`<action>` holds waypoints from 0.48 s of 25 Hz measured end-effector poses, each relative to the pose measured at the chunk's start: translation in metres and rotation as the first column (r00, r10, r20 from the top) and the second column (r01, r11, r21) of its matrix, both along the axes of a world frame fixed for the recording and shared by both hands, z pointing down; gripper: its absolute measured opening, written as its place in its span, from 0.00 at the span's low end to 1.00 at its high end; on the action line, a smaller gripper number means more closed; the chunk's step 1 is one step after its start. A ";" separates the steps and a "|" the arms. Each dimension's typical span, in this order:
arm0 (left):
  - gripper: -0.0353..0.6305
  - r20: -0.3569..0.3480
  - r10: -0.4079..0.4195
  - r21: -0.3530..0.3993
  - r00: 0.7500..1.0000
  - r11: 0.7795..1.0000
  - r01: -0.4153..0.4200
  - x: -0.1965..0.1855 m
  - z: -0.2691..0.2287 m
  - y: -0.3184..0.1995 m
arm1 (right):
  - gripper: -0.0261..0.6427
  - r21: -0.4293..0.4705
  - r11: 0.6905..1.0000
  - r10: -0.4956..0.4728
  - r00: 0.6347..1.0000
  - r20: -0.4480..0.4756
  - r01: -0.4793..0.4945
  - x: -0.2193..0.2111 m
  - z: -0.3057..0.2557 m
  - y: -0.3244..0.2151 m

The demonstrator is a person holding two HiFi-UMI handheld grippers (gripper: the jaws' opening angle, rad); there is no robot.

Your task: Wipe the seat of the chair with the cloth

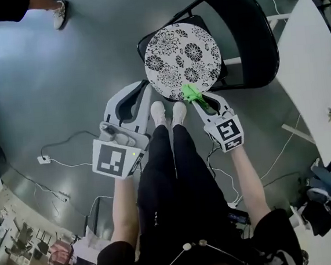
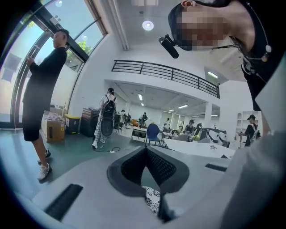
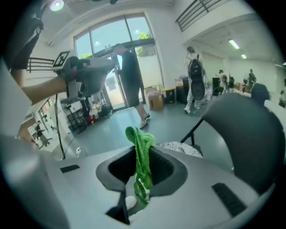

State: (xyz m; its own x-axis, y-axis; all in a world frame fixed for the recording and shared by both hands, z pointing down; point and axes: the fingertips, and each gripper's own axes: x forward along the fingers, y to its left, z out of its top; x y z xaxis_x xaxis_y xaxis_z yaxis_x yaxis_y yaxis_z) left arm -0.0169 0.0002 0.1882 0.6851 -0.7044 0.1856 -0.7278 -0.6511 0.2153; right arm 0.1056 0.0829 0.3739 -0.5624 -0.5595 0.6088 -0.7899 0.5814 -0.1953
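Item: folding chair, black frame and curved backrest [image 1: 256, 33], with a round seat [image 1: 181, 54] in a black-and-white floral print; it stands on grey floor directly ahead of the person's shoes [image 1: 168, 112]. Item: green cloth [image 1: 190, 91], bunched into a narrow twist and clamped in the right gripper [image 1: 200, 97]. The jaws are closed tight on its middle, with one tuft standing above the pads and a tail hanging below, as the right gripper view shows. Position: the cloth lies at the seat's near rim, at or just over the edge. Contact with the surface cannot be confirmed. Governing relation: almost the whole seat disc lies ahead of the right gripper and a little to its left, and the backrest rises beyond it on the far right side. Any stroke would therefore run forward and leftward across the print. Item: left gripper [image 1: 145, 89], jaw tips brought together on nothing, hovering just beside the seat's near-left rim; a sliver of floral print shows beneath its pads. Nearer working hand: the right. Wiping judged not yet begun. Adjacent: white table [image 1: 316, 68] to the right, clear of the chair.
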 end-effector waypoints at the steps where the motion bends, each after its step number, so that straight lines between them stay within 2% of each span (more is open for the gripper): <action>1: 0.06 0.006 0.010 0.010 1.000 1.000 -0.010 0.003 -0.014 0.001 | 0.17 0.048 0.998 0.051 0.999 0.015 -0.052 0.002 -0.029 -0.005; 3: 0.06 0.016 0.034 0.031 0.999 0.999 -0.035 0.009 -0.042 0.004 | 0.17 0.138 0.978 0.151 0.987 0.054 -0.157 0.006 -0.086 -0.014; 6: 0.06 0.041 0.075 0.060 0.996 0.995 -0.077 0.020 -0.081 0.013 | 0.17 0.257 0.925 0.263 0.959 0.103 -0.281 0.011 -0.168 -0.018; 12: 0.06 0.090 0.147 0.173 0.985 0.972 -0.161 0.036 -0.163 0.044 | 0.17 0.436 0.803 0.358 0.914 0.191 -0.405 0.017 -0.299 -0.001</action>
